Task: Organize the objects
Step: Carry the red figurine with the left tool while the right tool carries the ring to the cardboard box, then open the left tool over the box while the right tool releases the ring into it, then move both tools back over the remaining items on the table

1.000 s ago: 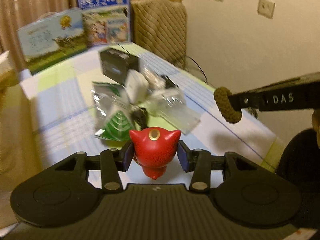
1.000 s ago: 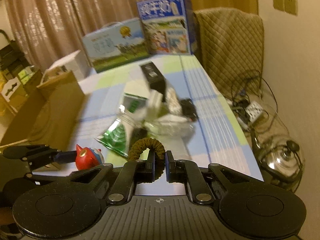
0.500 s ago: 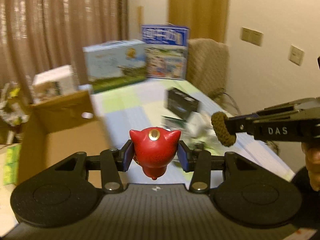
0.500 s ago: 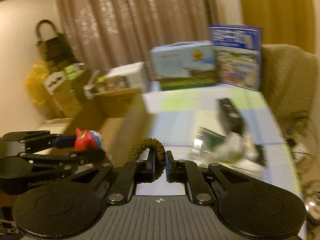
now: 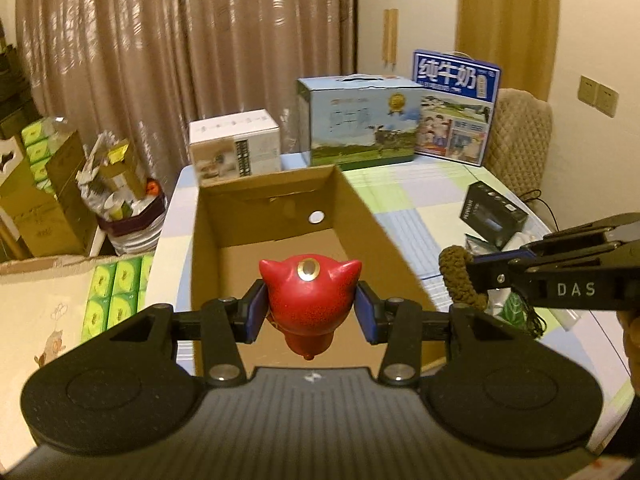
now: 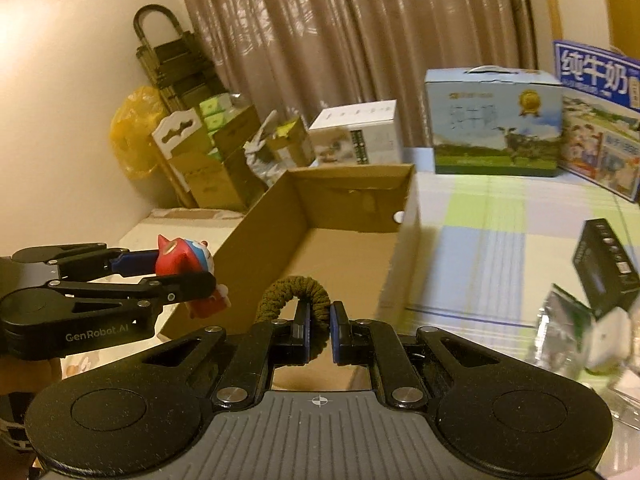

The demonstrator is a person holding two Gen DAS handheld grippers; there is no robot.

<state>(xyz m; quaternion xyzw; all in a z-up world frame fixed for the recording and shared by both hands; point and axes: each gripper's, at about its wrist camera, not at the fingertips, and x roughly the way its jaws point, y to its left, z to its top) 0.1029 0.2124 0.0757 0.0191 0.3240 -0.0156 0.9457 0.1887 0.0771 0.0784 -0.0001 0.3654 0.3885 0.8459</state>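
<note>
While left tool (image 5: 310, 312) grips red figurine (image 5: 309, 300), cardboard box (image 5: 280, 196) below

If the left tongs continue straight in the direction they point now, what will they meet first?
Most likely the inside of the open cardboard box: the left tongs, shut on the red toy figure, point into it. Floor or far wall first, depth is unclear.
</note>
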